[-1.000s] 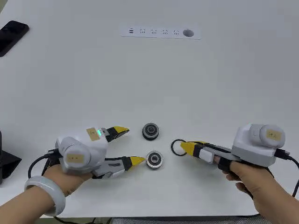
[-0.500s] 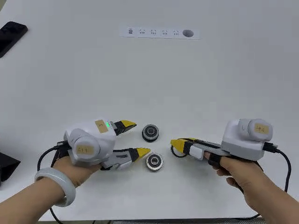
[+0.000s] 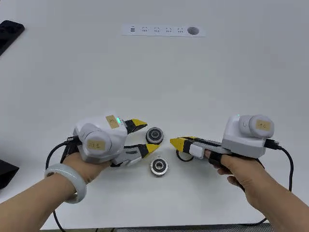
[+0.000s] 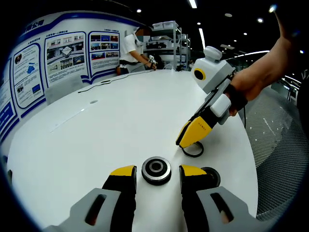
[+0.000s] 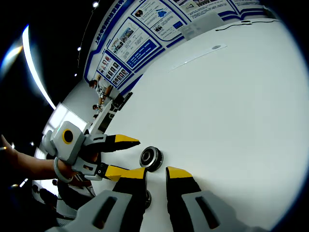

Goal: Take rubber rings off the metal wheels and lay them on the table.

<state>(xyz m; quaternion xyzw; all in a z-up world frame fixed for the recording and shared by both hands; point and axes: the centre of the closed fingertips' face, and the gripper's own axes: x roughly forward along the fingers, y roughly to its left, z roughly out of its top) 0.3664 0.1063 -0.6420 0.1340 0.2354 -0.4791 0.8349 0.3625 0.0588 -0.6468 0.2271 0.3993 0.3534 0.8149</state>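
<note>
We see the left gripper [image 3: 146, 135] with its yellow-tipped jaws spread wide. A small round metal wheel with a black rubber rim [image 3: 155, 136] sits on the white worktop [image 3: 96, 72] right between their tips, touching neither as far as we can tell. A second round metal wheel [image 3: 159, 166] lies just outside the jaw nearer to us. The right gripper [image 3: 176, 143] points towards the left one, its jaws close together with only a narrow gap (clearest in the right gripper view) and nothing between them. A thin black rubber ring [image 3: 184, 156] lies flat on the worktop just beneath those jaws, beside their tips.
</note>
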